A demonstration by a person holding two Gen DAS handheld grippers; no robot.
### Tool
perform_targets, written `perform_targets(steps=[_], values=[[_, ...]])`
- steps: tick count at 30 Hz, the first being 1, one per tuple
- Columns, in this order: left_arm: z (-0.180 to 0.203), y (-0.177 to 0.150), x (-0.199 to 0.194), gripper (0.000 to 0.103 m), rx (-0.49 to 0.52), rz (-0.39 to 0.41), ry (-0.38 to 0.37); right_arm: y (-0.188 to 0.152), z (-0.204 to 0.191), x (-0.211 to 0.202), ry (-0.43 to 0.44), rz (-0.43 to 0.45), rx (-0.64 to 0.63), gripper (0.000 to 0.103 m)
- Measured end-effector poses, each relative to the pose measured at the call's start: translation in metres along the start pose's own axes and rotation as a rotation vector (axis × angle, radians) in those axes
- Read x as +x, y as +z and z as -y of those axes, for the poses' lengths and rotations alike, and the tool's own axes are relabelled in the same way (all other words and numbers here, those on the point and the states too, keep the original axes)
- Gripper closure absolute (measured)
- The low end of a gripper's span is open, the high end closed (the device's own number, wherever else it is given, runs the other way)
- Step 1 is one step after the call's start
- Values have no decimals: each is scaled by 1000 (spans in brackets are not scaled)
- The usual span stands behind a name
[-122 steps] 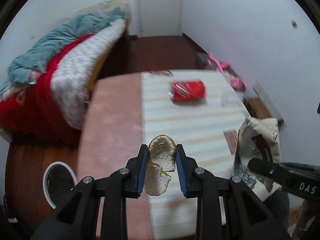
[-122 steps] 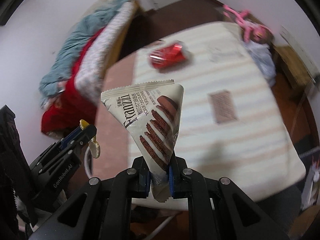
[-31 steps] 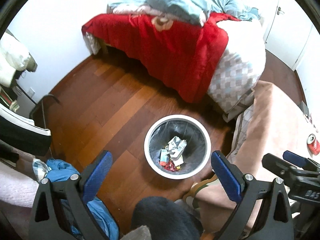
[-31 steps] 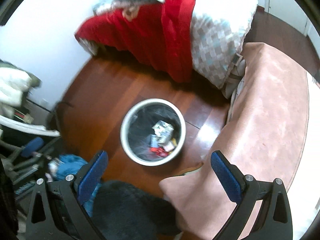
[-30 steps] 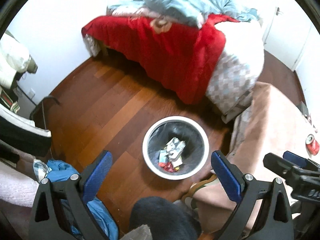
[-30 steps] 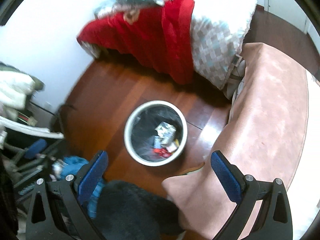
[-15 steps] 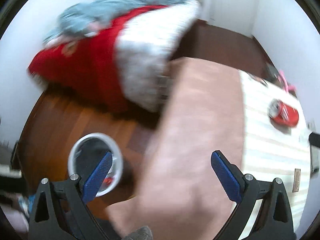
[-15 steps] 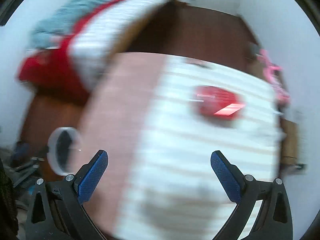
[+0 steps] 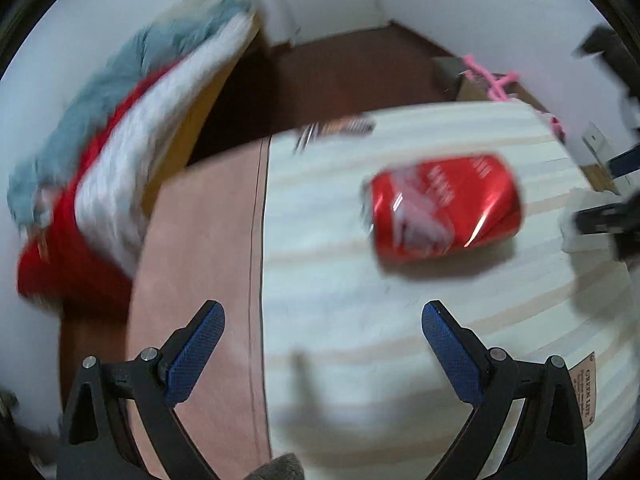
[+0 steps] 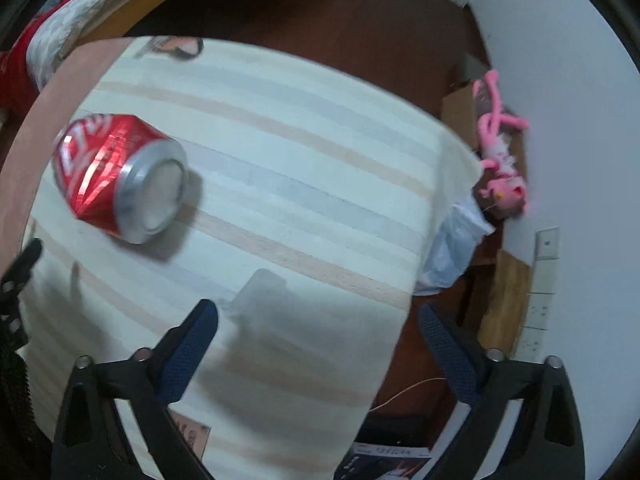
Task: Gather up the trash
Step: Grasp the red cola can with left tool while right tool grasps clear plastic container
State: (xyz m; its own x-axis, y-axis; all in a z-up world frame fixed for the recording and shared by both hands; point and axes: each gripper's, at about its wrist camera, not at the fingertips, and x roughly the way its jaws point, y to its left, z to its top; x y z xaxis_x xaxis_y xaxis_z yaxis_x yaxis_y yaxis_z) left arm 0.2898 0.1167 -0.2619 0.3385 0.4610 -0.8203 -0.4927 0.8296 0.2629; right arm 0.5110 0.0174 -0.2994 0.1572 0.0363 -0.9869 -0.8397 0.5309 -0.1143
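A red soda can lies on its side on the striped cloth of the table. It also shows in the right wrist view, at the left, its silver end toward the camera. My left gripper is open and empty, above the cloth and short of the can. My right gripper is open and empty over the table's right edge, with the can up and to its left. Part of the right gripper shows at the right edge of the left wrist view.
A wrapper lies at the table's far edge, also seen in the right wrist view. A bed with red and white bedding stands to the left. A pink toy and a white bag lie by the right wall.
Both grippers have swung from over the floor bin back to the table and come close to the red can. Both stay open and empty.
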Motion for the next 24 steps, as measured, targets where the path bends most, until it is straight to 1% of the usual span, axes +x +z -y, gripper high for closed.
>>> perform_targets(steps=[1,2,3,5,7,8,9,10,12,13,14,16,17,18,19,21,22,23,24], values=[[3,6,-6,2,29,18,-9,1,6,7,45,-11,33,38],[6,15,-8,2,72,37,-23,0,10,12,68,-18,58,53],[9,25,-8,2,116,47,-38,-2,17,17,103,-34,117,59],[12,40,-7,2,197,62,-75,-10,21,20,145,-35,191,61],[19,56,-2,2,282,73,-119,-18,30,19,202,-27,299,61],[24,64,3,2,338,63,-158,-23,34,19,241,-30,352,61],[29,69,6,2,380,53,-188,-28,39,19,290,-31,407,66],[35,75,11,2,431,33,-223,-32,42,20,322,-35,448,68],[47,84,22,2,528,-17,-299,-42,47,21,371,-31,513,68],[54,87,27,2,565,-40,-324,-45,51,23,382,-33,540,68],[61,88,34,2,607,-78,-356,-48,53,23,400,-35,560,67],[73,88,46,2,668,-144,-397,-53,55,24,440,-41,592,53],[79,86,53,2,693,-173,-407,-54,59,22,442,-43,608,36],[85,82,58,3,715,-194,-408,-57,59,19,436,-42,613,27],[89,80,61,3,729,-204,-406,-61,62,19,437,-36,615,27],[95,75,65,4,755,-184,-375,-67,59,17,438,-38,601,27],[96,74,63,8,752,-173,-368,-71,52,15,428,-45,588,27],[97,73,62,11,741,-164,-366,-69,58,19,419,-48,579,27],[97,73,61,12,727,-161,-376,-72,54,18,398,-47,565,27]])
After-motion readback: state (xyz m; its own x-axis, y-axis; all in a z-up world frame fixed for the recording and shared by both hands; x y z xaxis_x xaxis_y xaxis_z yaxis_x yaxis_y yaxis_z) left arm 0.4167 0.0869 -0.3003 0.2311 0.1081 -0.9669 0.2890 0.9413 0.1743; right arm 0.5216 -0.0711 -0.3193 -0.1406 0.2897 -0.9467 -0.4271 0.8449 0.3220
